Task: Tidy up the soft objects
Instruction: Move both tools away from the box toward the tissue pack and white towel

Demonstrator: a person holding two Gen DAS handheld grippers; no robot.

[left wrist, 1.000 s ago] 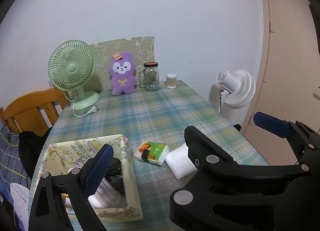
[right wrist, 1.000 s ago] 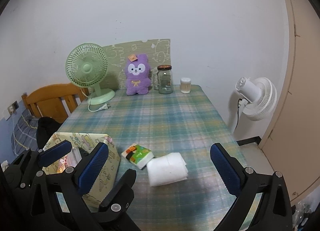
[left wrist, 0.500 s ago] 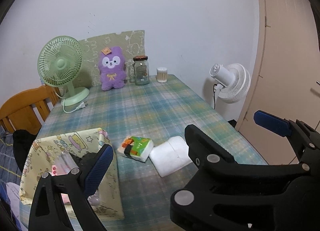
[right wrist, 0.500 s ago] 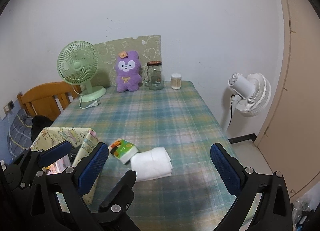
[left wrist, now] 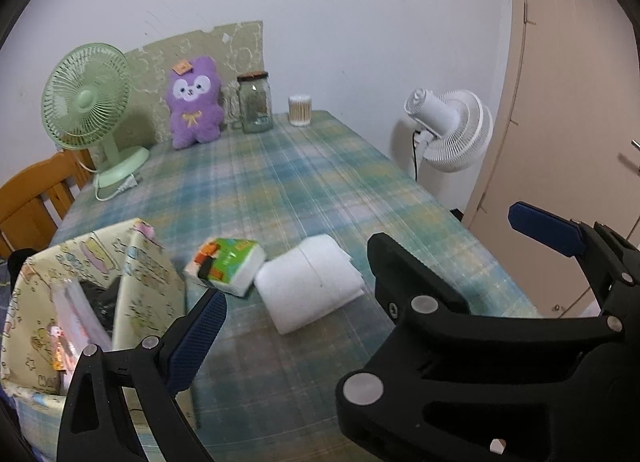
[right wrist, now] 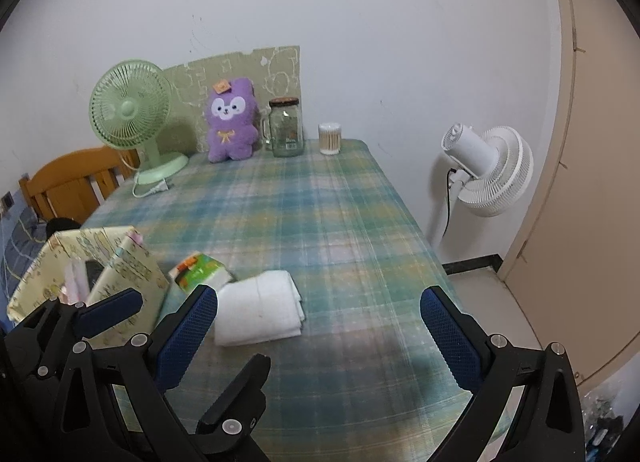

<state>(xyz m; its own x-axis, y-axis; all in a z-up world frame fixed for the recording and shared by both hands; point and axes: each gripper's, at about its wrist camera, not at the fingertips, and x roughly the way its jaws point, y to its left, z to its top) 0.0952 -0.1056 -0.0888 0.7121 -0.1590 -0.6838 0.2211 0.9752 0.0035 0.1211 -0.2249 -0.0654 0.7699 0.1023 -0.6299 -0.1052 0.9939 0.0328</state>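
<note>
A folded white towel (left wrist: 310, 282) (right wrist: 258, 308) lies on the plaid tablecloth near the front. A green and orange tissue pack (left wrist: 226, 266) (right wrist: 200, 268) lies just left of it. A yellow patterned fabric box (left wrist: 138, 282) (right wrist: 116, 262) stands at the front left with a few items inside. A purple plush toy (left wrist: 195, 102) (right wrist: 231, 120) sits at the back against the wall. My left gripper (left wrist: 372, 274) is open and empty above the table's front. My right gripper (right wrist: 320, 326) is open and empty, just in front of the towel.
A green desk fan (left wrist: 90, 110) (right wrist: 130, 114), a glass jar (left wrist: 255, 102) (right wrist: 285, 127) and a cotton swab cup (left wrist: 300, 110) (right wrist: 330, 138) stand at the back. A white floor fan (left wrist: 452, 130) (right wrist: 486, 170) stands right of the table. A wooden chair (right wrist: 76, 182) is at the left.
Both grippers have drawn back from the table and swung a little; the box, tissue pack and towel now sit further forward in view. Both stay open and empty.
</note>
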